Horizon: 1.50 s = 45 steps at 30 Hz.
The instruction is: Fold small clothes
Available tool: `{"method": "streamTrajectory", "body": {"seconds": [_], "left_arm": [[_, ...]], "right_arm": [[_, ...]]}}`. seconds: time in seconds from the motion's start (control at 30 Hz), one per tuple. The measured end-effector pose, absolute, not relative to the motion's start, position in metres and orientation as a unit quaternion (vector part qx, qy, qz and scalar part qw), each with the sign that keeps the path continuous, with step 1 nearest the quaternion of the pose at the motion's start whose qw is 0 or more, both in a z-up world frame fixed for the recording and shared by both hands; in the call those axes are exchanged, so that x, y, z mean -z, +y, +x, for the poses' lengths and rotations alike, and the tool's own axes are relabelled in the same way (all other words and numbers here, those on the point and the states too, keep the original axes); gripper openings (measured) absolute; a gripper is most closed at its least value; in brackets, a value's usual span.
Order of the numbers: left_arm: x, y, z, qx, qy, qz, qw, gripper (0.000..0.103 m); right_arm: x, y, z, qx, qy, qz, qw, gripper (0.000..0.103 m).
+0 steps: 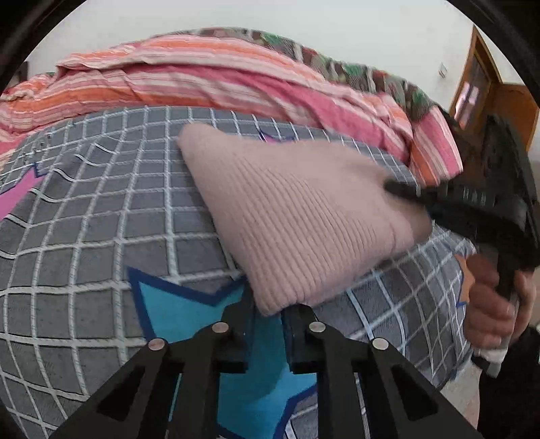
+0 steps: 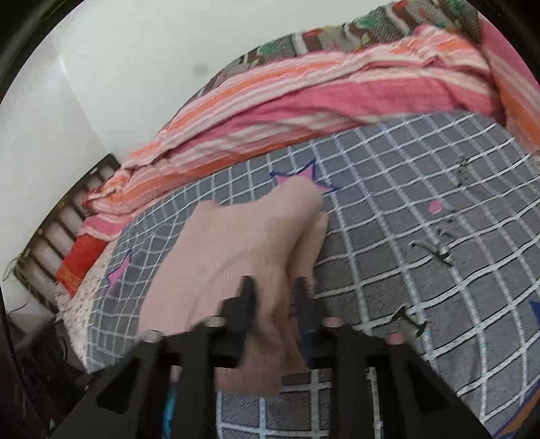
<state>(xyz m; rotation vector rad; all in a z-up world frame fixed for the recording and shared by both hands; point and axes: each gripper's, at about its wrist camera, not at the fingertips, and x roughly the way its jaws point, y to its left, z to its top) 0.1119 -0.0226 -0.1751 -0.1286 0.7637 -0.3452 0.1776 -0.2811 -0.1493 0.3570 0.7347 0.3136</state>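
Knit (image 1: 303,216): pale pink ribbed garment, small, on the bed; lies on the checked sheet (image 1: 101,209), one corner pointing toward the striped blanket (image 1: 202,77).
Knit, left wrist view: flat, roughly diamond outline; near corner sits at the tips of the left gripper (image 1: 268,312).
Knit, right wrist view (image 2: 243,236): bunched and lifted into a ridge that runs back between the fingers of the right gripper (image 2: 275,290); the far end lies over a pink star print.
Left gripper: jaws drawn narrow, pinched on the near corner of the knit.
Right gripper: jaws narrow, clamped on a fold of the knit; blurred. In the left wrist view it shows at the right edge (image 1: 401,189), tips on the knit's right corner.
Hand (image 1: 492,304): around the right gripper's handle, low at the right of the left wrist view.
Sheet: grey with a white grid, blue star (image 1: 189,310) under the left gripper.
Blanket: pink, orange and white stripes, heaped along the far side of the bed, against the wall (image 1: 270,17).
Red item (image 2: 81,263): at the bed's left end, by a slatted frame (image 2: 57,229); cannot tell what it is.
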Motion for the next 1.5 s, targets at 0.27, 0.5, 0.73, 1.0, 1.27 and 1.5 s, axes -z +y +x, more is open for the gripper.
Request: {"method": "streamTrajectory", "body": {"seconds": [0.27,0.5,0.73,1.0,1.27,1.5], "left_arm": [[0.171,0.017,0.112,0.164,0.374,-0.111,0.906,0.012],[0.166,0.039,0.087,0.172,0.36,-0.126,0.908,0.042],[0.149,0.057,0.097,0.132,0.358,-0.131,0.915,0.051],[0.134,0.039,0.125,0.118,0.354,-0.101,0.922,0.051],[0.128,0.012,0.153,0.114,0.354,-0.072,0.925,0.051],[0.133,0.004,0.199,0.122,0.376,-0.089,0.914,0.051]], "right_arm": [[0.149,-0.259,0.172,-0.168,0.354,0.135,0.91,0.013],[0.14,-0.266,0.2,-0.155,0.344,0.167,0.911,0.037],[0.158,-0.262,0.243,-0.136,0.386,0.19,0.893,0.019],[0.168,-0.277,0.245,-0.116,0.367,0.156,0.91,0.01],[0.15,-0.273,0.23,-0.08,0.335,0.103,0.933,0.024],[0.142,-0.26,0.206,-0.128,0.296,0.093,0.942,0.026]]}}
